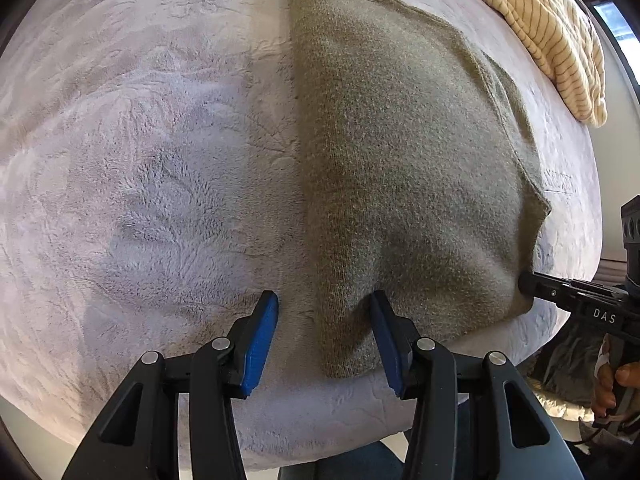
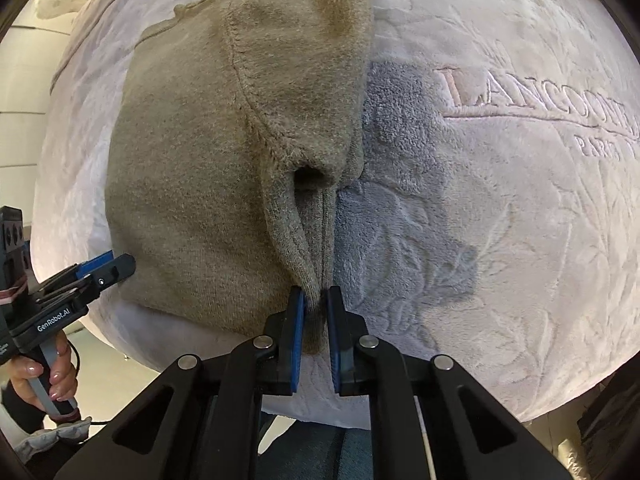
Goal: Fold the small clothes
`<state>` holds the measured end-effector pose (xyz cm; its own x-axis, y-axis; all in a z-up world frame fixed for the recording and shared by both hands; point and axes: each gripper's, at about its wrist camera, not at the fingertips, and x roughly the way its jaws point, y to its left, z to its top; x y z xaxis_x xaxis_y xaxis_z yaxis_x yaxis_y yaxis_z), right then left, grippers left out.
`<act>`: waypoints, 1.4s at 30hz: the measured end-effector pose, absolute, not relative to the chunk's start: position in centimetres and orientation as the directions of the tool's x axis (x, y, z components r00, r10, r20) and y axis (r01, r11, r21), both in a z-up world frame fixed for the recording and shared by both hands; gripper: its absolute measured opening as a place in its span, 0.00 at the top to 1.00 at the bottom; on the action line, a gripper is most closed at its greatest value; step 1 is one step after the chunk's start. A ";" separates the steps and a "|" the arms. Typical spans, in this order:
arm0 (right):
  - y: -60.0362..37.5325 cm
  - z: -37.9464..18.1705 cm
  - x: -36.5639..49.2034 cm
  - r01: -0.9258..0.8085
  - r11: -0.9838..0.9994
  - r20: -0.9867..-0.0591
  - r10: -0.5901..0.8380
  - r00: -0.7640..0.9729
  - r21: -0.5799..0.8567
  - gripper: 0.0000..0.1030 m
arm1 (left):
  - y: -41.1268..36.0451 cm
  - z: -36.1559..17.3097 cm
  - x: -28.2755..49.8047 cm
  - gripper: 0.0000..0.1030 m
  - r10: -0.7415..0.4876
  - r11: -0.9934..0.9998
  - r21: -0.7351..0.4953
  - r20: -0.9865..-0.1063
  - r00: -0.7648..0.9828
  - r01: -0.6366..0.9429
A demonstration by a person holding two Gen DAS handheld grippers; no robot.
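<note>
An olive knit garment (image 1: 408, 168) is laid flat on the plush blanket (image 1: 152, 152), reaching its near edge. The garment's near-right corner is pinched shut in the right gripper (image 2: 316, 300). The left gripper (image 1: 324, 312) is held apart, astride the garment's near-left edge, not yet clamped. A striped cloth (image 1: 552, 40) is seen at the blanket's far right corner.

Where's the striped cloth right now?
In the left wrist view, the striped cloth lies bunched at the top right on the pale blanket, just beyond the olive garment's far right corner.

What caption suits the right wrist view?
Right gripper pinches the olive knit garment's bunched edge on a plush blanket.
</note>
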<state>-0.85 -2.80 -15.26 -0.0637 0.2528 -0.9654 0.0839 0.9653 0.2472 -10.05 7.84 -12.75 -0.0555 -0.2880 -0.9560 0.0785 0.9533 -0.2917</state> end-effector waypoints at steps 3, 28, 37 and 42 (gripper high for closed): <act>-2.8 -15.1 -1.0 0.079 0.967 -0.967 0.248 -0.065 0.243 0.88 | 7.7 -12.4 -10.2 0.51 -0.276 0.956 -0.279 -0.960 -0.051 0.091; -3.3 -14.5 -0.6 0.081 0.971 -0.971 0.230 -0.062 0.225 0.88 | 6.3 -11.3 -9.5 0.51 -0.212 0.968 -0.212 -0.977 -0.011 0.138; -7.0 -10.6 3.1 0.169 0.941 -0.954 0.276 0.118 0.293 0.82 | 7.1 -8.0 -6.2 0.51 -0.216 0.975 -0.207 -0.970 0.113 0.082; -9.2 -11.7 7.5 0.254 0.883 -0.918 0.367 0.150 0.394 0.67 | 6.9 -8.1 -2.8 0.51 -0.197 0.980 -0.193 -0.969 0.150 0.036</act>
